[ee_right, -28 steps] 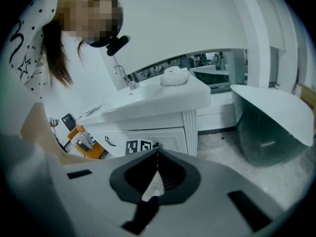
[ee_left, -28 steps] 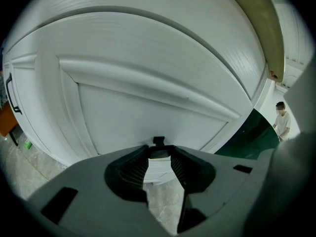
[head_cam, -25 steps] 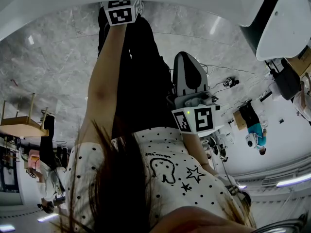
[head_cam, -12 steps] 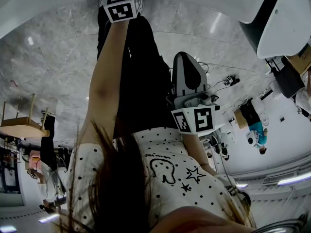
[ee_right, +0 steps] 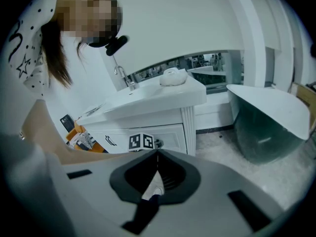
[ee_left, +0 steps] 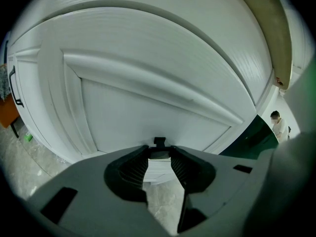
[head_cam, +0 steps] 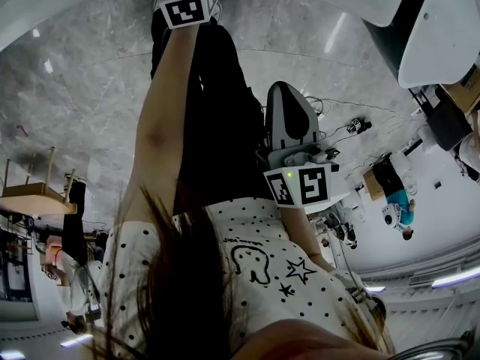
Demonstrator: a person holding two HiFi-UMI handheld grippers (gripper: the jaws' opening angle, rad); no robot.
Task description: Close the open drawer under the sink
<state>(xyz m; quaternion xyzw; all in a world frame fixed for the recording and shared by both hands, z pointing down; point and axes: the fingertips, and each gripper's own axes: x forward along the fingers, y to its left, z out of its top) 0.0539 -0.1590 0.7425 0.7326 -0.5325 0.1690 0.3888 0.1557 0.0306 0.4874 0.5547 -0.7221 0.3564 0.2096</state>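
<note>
Drawer (ee_left: 148, 107), white, left fingers (ee_left: 132, 168) grasping its dark knob (ee_left: 159, 142), right fingers (ee_right: 171, 174) clenched together

Two tongs: left tongs (ee_left: 159, 152) and right tongs (ee_right: 158, 154). One cabinet (ee_right: 168, 115), one faucet (ee_right: 126, 78) atop it, one tub (ee_right: 266, 127) beside it. On its front, one handle (ee_left: 159, 142) in the left tongs and one free handle (ee_right: 109, 141).

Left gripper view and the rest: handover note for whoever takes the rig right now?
Left hand-held gripper: jaws closed round the small dark handle on the white panelled drawer front, below the white sink.
Right hand-held gripper: jaws together, empty, held away from the cabinet.
Done: handle gripped.
Left: push the front home. These views do not show whether it sits flush, so check before letting go.
</note>
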